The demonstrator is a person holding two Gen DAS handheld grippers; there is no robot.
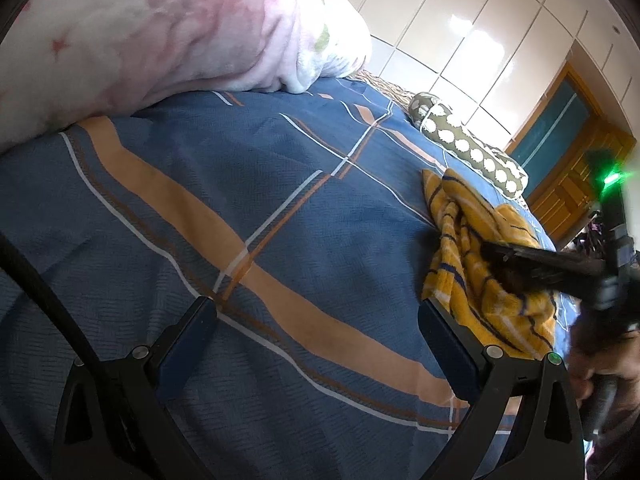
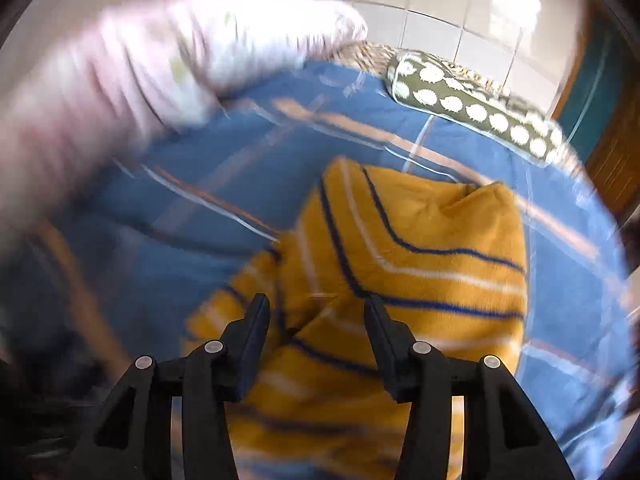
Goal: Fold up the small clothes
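Claws both released: left claw (image 1: 316, 316) above bedsheet (image 1: 200, 220), right claw (image 2: 316, 312) over crumpled yellow garment (image 2: 420, 240).

Ahead of my right gripper (image 2: 316, 312) lies mustard cloth (image 2: 420, 240), striped navy and white. The bedsheet (image 1: 280, 200) is blue with tan bands.

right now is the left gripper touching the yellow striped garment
Apart. The left wrist view shows the left gripper open over bare blue bedsheet, the yellow striped garment beyond its right finger.
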